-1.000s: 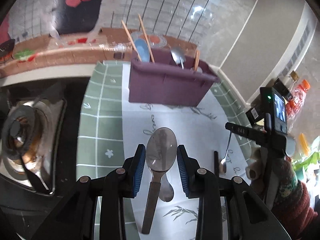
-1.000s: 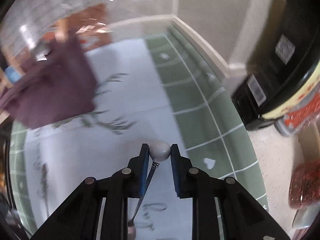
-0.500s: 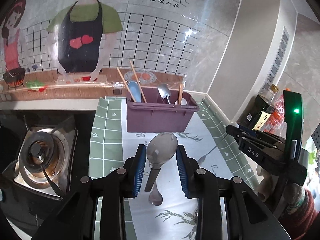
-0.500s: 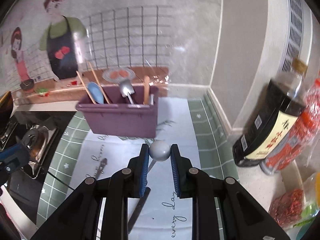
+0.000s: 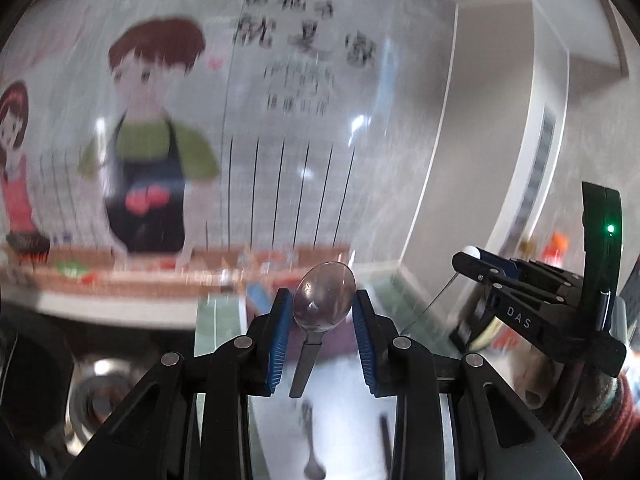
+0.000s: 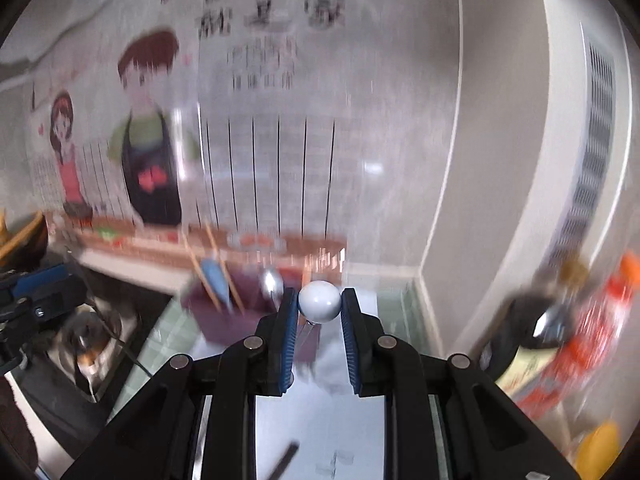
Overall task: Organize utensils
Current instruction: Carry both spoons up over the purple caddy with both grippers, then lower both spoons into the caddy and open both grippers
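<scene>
My left gripper (image 5: pixel 320 310) is shut on a large metal spoon (image 5: pixel 323 297), bowl up between the blue pads, handle hanging down. My right gripper (image 6: pixel 319 310) is shut on a small spoon with a white round bowl (image 6: pixel 319 302); it also shows in the left wrist view (image 5: pixel 520 276) at the right. The purple utensil box (image 6: pixel 228 316) stands at the back of the mat, holding chopsticks (image 6: pixel 200 276), a blue spoon (image 6: pixel 216 280) and a metal spoon (image 6: pixel 272 284). Both grippers are raised well above the counter. The views are blurred.
A gas stove (image 6: pixel 88 336) lies to the left. Sauce bottles (image 6: pixel 560 320) stand at the right by the wall corner. A spoon (image 5: pixel 314 452) and a dark utensil (image 5: pixel 386 436) lie on the white mat (image 5: pixel 344 400) below. A tiled wall with cartoon figures is behind.
Both grippers have lifted and tilted upward with their spoons still held. The counter and purple box have dropped low in both views.
</scene>
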A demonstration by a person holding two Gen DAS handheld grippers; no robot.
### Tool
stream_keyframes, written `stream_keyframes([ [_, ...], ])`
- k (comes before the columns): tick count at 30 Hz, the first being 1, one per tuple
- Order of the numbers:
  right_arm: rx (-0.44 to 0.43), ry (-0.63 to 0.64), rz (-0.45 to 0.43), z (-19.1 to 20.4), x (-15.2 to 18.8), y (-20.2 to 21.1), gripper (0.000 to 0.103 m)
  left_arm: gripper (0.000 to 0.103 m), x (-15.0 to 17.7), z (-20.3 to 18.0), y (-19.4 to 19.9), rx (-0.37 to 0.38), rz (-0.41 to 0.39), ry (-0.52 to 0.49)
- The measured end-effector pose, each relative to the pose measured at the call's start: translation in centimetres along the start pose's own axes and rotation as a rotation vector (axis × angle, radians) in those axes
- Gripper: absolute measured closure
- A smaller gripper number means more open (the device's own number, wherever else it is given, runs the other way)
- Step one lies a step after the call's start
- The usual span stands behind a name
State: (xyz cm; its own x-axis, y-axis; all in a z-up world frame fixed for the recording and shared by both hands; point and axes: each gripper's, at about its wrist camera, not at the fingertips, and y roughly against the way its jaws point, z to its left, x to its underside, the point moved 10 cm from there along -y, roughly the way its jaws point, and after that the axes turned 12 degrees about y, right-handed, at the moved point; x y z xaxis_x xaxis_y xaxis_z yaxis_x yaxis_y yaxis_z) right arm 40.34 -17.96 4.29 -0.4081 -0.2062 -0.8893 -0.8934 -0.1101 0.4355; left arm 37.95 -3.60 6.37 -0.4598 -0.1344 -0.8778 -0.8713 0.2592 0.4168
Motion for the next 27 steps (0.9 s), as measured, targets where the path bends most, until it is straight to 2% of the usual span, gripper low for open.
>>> stream_keyframes([
  [5, 0.065, 0.073, -0.082, -1.7, -6.9, 0.0, 0.083, 0.071, -7.6, -1.0, -0.7, 0.035, -0.110, 0.017],
  [9, 0.089, 0.103, -0.067, -2.0, -8.8, -2.8, 0.083, 0.071, -9.8, -0.3, -3.8, 0.040, -0.100, 0.046],
  [14, 0.056, 0.121, 0.018, -0.8, -6.7, -8.4, 0.083, 0.071, -8.8, 1.5, -8.7, 0.033, -0.041, 0.083],
  [22, -0.006, 0.134, 0.192, 2.4, -0.2, -17.0, 0.083, 0.071, -4.8, 3.9, -14.7, 0.012, 0.065, 0.111],
  [27, -0.037, 0.134, 0.287, 3.4, 3.5, -19.9, 0.083, 0.071, -1.3, 5.5, -18.0, -0.002, 0.162, 0.156],
])
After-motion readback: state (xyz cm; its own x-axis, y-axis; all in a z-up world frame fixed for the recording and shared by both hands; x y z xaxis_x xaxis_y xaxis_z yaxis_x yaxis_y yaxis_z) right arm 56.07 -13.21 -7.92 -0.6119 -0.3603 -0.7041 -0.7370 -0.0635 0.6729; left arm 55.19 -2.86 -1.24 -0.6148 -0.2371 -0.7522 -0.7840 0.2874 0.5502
